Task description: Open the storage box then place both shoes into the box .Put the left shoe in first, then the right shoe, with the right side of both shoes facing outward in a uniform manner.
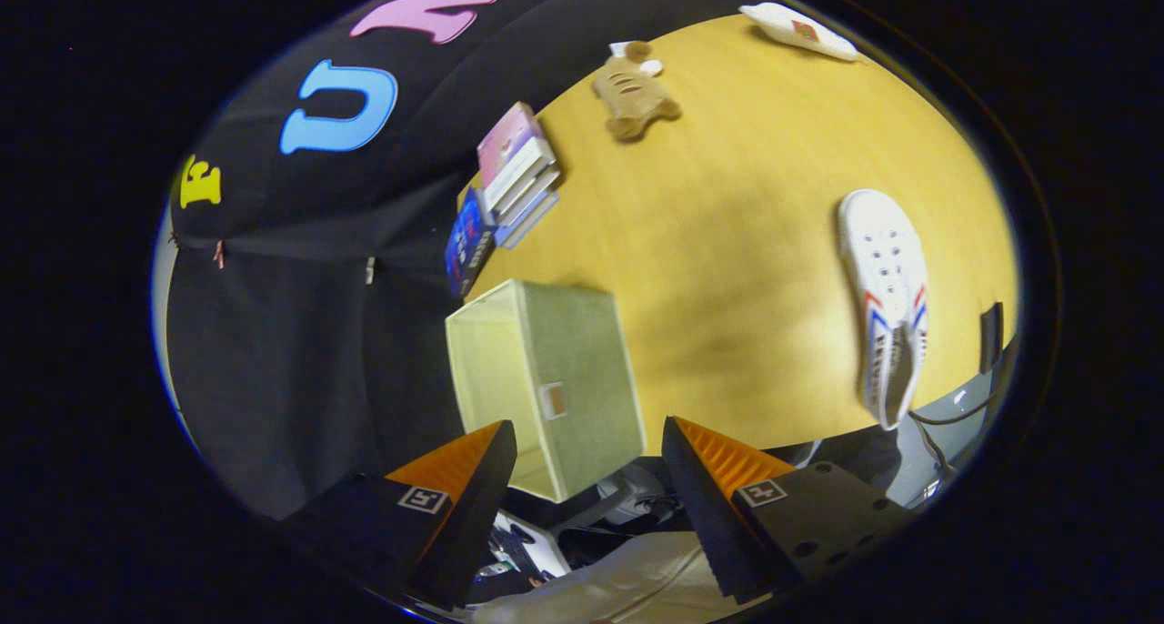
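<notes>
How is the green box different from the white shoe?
The green box is square and boxy; the white shoe is long and narrow. The box is plain green; the shoe has red and blue stripes. The box sits just ahead of the open gripper; the shoe lies off to one side. Both rest on the yellow table.

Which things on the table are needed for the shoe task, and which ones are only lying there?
For the task:
- storage box, just ahead of the open gripper
- white shoe

Lying about:
- stack of books
- plush bear
- white packet

No lettering on the books (514,174) (too blurred) is legible.
</notes>
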